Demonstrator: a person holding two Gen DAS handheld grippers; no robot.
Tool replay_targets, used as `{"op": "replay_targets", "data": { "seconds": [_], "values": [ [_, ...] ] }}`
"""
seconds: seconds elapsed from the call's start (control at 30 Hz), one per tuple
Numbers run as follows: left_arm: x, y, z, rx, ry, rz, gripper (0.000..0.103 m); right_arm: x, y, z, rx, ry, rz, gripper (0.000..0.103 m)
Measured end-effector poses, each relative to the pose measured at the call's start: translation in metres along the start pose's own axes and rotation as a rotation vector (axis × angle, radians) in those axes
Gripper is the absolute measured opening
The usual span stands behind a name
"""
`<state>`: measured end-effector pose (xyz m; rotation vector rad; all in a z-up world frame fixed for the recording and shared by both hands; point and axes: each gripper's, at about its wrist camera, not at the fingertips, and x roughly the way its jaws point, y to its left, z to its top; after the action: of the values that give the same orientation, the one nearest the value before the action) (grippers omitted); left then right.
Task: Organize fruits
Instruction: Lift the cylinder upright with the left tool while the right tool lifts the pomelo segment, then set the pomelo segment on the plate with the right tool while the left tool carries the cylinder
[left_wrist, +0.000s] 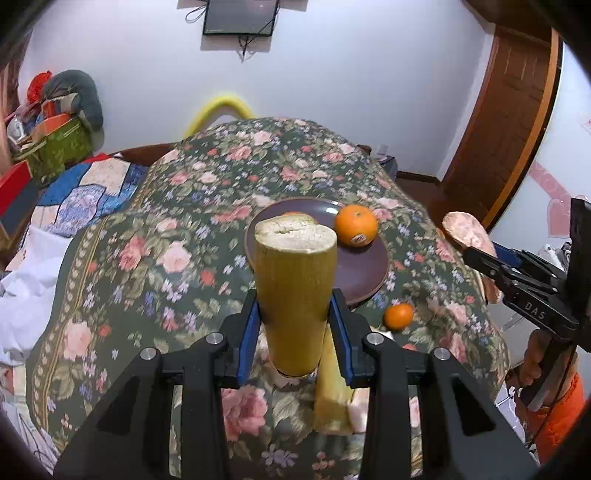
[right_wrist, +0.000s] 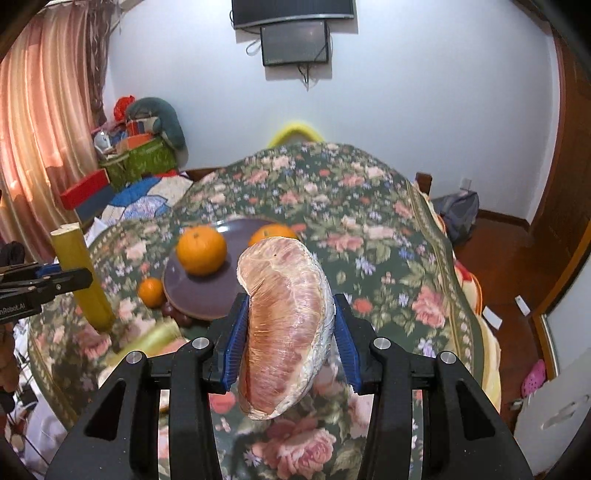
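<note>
A: Left gripper (left_wrist: 295, 325)?

B: Clamped by blue pads on a yellow-green cut sugarcane stalk (left_wrist: 295, 295), held upright above the floral-patterned tablecloth (left_wrist: 166, 240). Pale fibrous cut end facing up.

A: And below it?

B: A second yellow cane piece (left_wrist: 334, 395), lying on the cloth just under the left gripper.

A: Right gripper (right_wrist: 290, 328)?

B: Closed on a pink pomelo wedge wrapped in clear film (right_wrist: 284, 332), lifted off the cloth, curved tip up.

A: Fruit on the dish?

B: Two large oranges resting on the round dark purple plate (right_wrist: 207, 295). One large orange (right_wrist: 201, 251) near the left rim in the right wrist view, another orange (right_wrist: 271, 234) farther back, partly hidden by the wedge.

A: Anything off the plate?

B: A small orange mandarin (right_wrist: 150, 291) on the cloth, just beside the plate's rim. Dark grapes (right_wrist: 177, 314) tucked against the plate edge next to it, blurred.

A: Surroundings?

B: Black wall screen (right_wrist: 293, 40) on the white wall, pink curtain (right_wrist: 44, 129) at left.
</note>
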<state>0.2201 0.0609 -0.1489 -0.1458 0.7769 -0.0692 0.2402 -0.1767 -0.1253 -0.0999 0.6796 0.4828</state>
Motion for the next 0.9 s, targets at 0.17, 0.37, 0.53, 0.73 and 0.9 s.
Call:
{"op": "replay_targets", "data": {
  "seconds": [0.17, 0.37, 0.53, 0.73, 0.9],
  "values": [
    [0.006, -0.009, 0.014, 0.024, -0.018, -0.005, 0.036, 0.004, 0.002, 0.015, -0.009, -0.032, 0.012, 0.041],
    [0.024, -0.015, 0.027, 0.044, -0.020, -0.014, 0.036, 0.017, 0.006, 0.026, -0.025, -0.053, 0.028, 0.041],
    [0.044, -0.018, 0.034, 0.050, -0.004, -0.026, 0.036, 0.037, 0.010, 0.029, -0.042, -0.048, 0.045, 0.041],
    [0.063, -0.016, 0.037, 0.044, 0.008, -0.043, 0.036, 0.060, 0.013, 0.032, -0.054, -0.024, 0.064, 0.041],
    [0.079, -0.013, 0.039, 0.044, 0.027, -0.046, 0.036, 0.081, 0.017, 0.033, -0.068, 0.014, 0.078, 0.041]
  ]
}}
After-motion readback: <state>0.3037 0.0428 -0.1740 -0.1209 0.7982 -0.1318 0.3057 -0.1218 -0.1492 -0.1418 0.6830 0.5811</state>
